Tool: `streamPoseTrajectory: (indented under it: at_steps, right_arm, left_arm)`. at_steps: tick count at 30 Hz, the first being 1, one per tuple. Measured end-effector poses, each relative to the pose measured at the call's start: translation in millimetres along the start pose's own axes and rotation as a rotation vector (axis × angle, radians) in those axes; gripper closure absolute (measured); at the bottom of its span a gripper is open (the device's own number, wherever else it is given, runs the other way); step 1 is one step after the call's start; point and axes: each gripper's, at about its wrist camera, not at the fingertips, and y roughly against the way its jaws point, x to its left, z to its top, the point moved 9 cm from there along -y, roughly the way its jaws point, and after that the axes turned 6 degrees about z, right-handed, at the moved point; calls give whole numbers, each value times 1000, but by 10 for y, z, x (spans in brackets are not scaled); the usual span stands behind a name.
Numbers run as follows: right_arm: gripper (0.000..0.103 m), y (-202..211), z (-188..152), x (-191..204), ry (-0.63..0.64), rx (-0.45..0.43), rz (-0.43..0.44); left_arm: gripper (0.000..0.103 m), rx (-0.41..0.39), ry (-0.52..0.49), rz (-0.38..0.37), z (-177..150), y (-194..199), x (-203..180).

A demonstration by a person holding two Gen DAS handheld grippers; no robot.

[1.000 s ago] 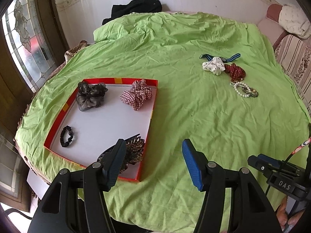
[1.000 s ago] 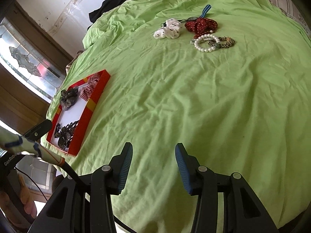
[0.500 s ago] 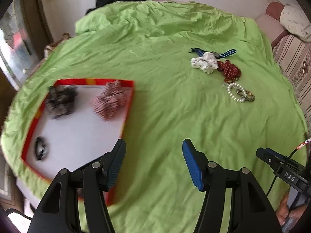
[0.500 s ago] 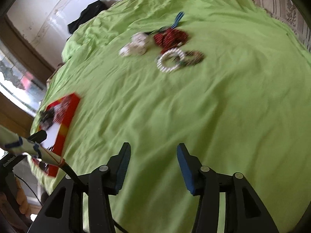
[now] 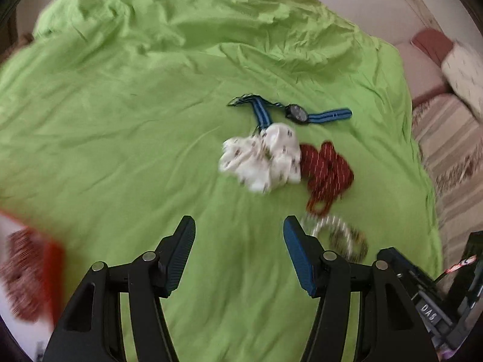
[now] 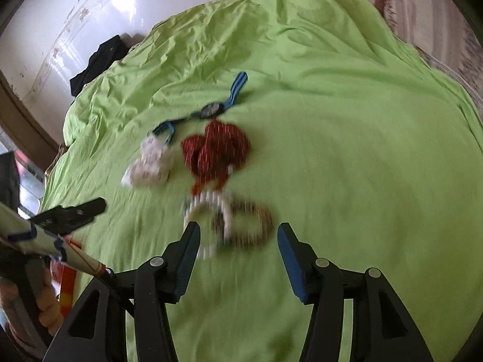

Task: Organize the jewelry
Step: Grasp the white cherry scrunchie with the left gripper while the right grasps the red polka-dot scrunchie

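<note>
On the green sheet lie a white scrunchie point(image 5: 262, 157), a red scrunchie point(image 5: 327, 170), a blue-strapped watch point(image 5: 297, 113), a pearl bracelet point(image 5: 329, 224) and a dark bead bracelet point(image 5: 351, 242). My left gripper point(image 5: 237, 252) is open and empty, just short of the white scrunchie. My right gripper point(image 6: 237, 252) is open and empty, just short of the pearl bracelet point(image 6: 208, 220) and the bead bracelet point(image 6: 252, 223); the red scrunchie point(image 6: 215, 149), the white scrunchie point(image 6: 149, 166) and the watch point(image 6: 211, 110) lie beyond. The red-rimmed tray point(image 5: 55, 259) holding a checked scrunchie point(image 5: 21, 268) is at the left edge, blurred.
The green sheet point(image 5: 120, 120) covers a round bed. A striped sofa point(image 5: 452, 157) with a cushion stands at the right. A black garment point(image 6: 96, 63) lies at the bed's far edge by the white wall. The other handle shows in the right wrist view point(image 6: 69, 214).
Both grippers have moved forward toward the jewelry pile, which is now much closer. The left view has swung right, so the tray has slid to the left edge. Both grippers stay open.
</note>
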Motion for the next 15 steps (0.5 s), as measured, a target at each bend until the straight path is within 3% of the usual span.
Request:
streamPoseTrajectory:
  at_steps: [4, 9, 10, 11, 12, 13, 15]
  right_arm:
    - [45, -350, 353, 5, -26, 8, 20]
    - [45, -708, 610, 26, -62, 13, 35]
    - [46, -791, 614, 22, -54, 27, 22]
    - [51, -862, 604, 26, -45, 45, 12]
    - [79, -904, 588, 31, -36, 57, 10]
    - [96, -929, 558, 32, -30, 77, 9]
    - [98, -852, 544, 42, -40, 63, 24]
  left_arm:
    - [38, 25, 89, -86, 200, -310, -90]
    - [41, 46, 150, -112, 290, -574, -152]
    - [63, 60, 155, -118, 286, -616, -168]
    - [79, 89, 159, -132, 256, -666, -196]
    - [99, 115, 162, -149, 222, -698, -219]
    - [99, 129, 166, -158, 184, -700, -236]
    - [99, 97, 149, -143, 171, -585, -244]
